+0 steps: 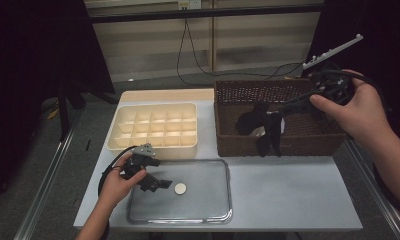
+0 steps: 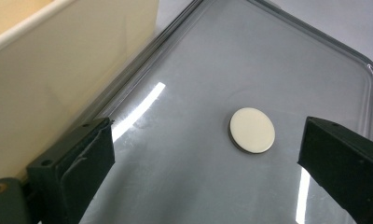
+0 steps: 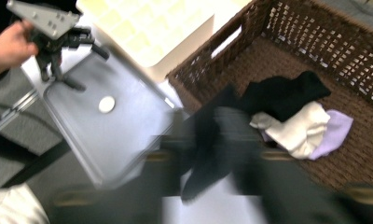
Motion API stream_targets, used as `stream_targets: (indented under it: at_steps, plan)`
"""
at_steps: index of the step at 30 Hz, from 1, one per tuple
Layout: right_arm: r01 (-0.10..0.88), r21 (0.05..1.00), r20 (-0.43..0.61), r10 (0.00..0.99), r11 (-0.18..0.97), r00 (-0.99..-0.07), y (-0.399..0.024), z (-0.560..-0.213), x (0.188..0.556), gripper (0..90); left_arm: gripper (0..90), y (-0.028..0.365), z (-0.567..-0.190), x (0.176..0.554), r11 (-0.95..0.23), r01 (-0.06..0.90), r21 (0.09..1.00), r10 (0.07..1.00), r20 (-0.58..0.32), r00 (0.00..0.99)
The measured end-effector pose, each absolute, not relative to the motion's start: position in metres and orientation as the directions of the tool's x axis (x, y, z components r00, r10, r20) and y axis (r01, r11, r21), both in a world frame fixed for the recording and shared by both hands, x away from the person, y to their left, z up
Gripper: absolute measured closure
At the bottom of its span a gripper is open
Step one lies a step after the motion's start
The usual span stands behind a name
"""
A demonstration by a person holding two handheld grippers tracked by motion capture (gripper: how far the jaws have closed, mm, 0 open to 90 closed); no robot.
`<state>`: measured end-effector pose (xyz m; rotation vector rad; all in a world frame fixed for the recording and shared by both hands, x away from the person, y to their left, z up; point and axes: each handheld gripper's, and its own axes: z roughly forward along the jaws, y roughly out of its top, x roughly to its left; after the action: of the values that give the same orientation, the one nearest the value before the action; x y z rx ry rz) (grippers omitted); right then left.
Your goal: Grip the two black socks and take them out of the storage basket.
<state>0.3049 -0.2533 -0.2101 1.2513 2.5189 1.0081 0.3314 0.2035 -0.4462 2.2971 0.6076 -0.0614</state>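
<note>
Currently the right gripper (image 1: 274, 131) reaches in over the front wall of the brown wicker basket (image 1: 228, 95), and a black sock (image 1: 268, 135) hangs draped over that wall, toe end dangling outside toward the table. The right gripper view is smeared by motion, so whether the pads press on the sock I cannot tell; the dark fabric lies between or just ahead of the jaws, which look partly apart. More socks sit on the basket floor: a black one (image 3: 287, 93), a white one (image 3: 296, 128) and a lilac one (image 3: 336, 133), bunched together and touching.

Left gripper (image 1: 155, 183) rests low over the clear lid (image 1: 223, 200), lying flat on the table in front of the cream divider box (image 1: 120, 127). Its jaws stand wide apart with nothing between the pads. A small round white disc (image 2: 252, 129) lies on the lid just ahead of them, apart from both fingers (image 2: 89, 158).

Reading: the box has empty compartments, so the socks are probably meant to go there one at a time. Draping over the wall suggests the sock is mid-lift from basket toward the box. Left gripper likely parked near the lid to steady it or wait its turn.

Risk: sock snagging on the wicker weave when pulled clear.
</note>
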Motion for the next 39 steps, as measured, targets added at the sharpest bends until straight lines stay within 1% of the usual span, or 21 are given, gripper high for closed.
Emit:
stream_targets:
  at_steps: [1,3,5,6,11,17,24,29,33,39]
  plan:
    - [0.658,0.611,0.146,0.754,0.440,-0.640,-0.252,-0.213,0.306,63.8,3.2,0.203,-0.446,0.331,-0.609,0.444,0.657,0.407,-0.220,0.886]
    - [0.675,0.602,0.152,0.768,0.428,-0.623,-0.252,-0.223,0.310,53.0,3.2,0.203,-0.447,0.331,-0.611,0.442,0.657,0.405,-0.220,0.887]
    - [0.697,0.582,0.158,0.782,0.419,-0.603,-0.254,-0.236,0.317,48.8,3.2,0.203,-0.447,0.332,-0.609,0.442,0.658,0.406,-0.220,0.887]
    - [0.711,0.575,0.172,0.789,0.406,-0.590,-0.255,-0.242,0.320,44.8,3.2,0.203,-0.448,0.332,-0.609,0.444,0.658,0.406,-0.223,0.886]
    - [0.742,0.557,0.183,0.817,0.372,-0.546,-0.260,-0.267,0.338,35.0,3.2,0.205,-0.448,0.333,-0.610,0.445,0.655,0.406,-0.223,0.886]
    - [0.774,0.534,0.185,0.846,0.339,-0.499,-0.261,-0.288,0.360,26.8,3.2,0.206,-0.448,0.334,-0.611,0.448,0.653,0.410,-0.224,0.884]
    - [0.787,0.527,0.197,0.856,0.319,-0.479,-0.259,-0.309,0.380,19.1,3.3,0.207,-0.448,0.334,-0.609,0.453,0.651,0.412,-0.228,0.882]
    - [0.796,0.515,0.176,0.869,0.319,-0.462,-0.258,-0.323,0.393,15.0,3.3,0.208,-0.448,0.334,-0.606,0.452,0.655,0.413,-0.226,0.882]
    - [0.805,0.510,0.175,0.880,0.302,-0.441,-0.260,-0.335,0.402,14.1,3.3,0.209,-0.448,0.335,-0.603,0.451,0.658,0.412,-0.227,0.882]
    - [0.820,0.507,0.180,0.898,0.265,-0.401,-0.262,-0.352,0.412,16.2,3.3,0.210,-0.449,0.335,-0.600,0.456,0.657,0.418,-0.228,0.879]
